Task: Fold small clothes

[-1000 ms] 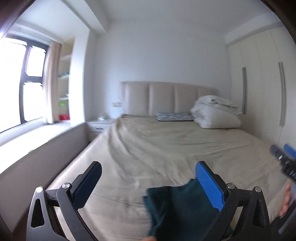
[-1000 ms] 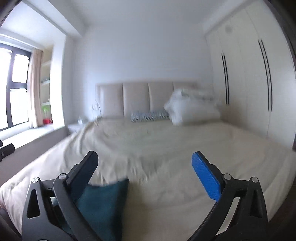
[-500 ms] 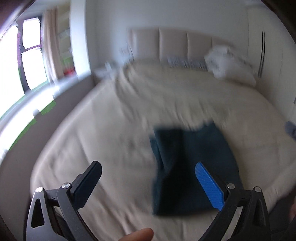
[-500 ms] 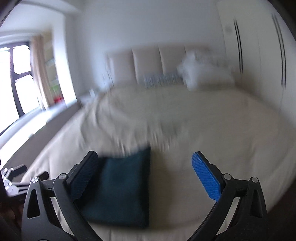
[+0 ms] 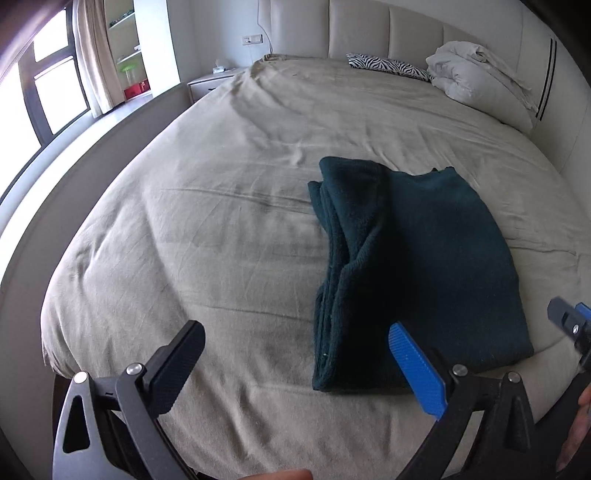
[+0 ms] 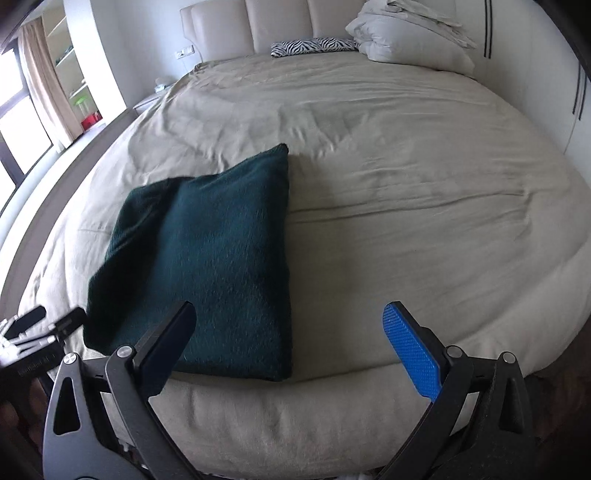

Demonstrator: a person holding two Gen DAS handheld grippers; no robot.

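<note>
A dark green knitted garment [image 5: 413,258] lies folded into a rectangle near the foot edge of the beige bed [image 5: 221,229]. Its layered fold edges face left in the left wrist view. It also shows in the right wrist view [image 6: 207,258]. My left gripper [image 5: 295,354] is open and empty, held above the bed's foot edge just left of the garment. My right gripper [image 6: 288,332] is open and empty, above the garment's near right corner. The right gripper's tip shows at the right edge of the left wrist view [image 5: 569,325].
A white folded duvet [image 5: 476,74] and a zebra-print pillow [image 5: 388,66] lie at the padded headboard [image 5: 388,33]. A nightstand [image 5: 210,81], shelves and a window are to the left. White wardrobes [image 6: 576,74] stand on the right.
Both grippers have tilted down from facing the headboard to looking onto the bed. The folded garment now lies in full view; it has not visibly moved.
</note>
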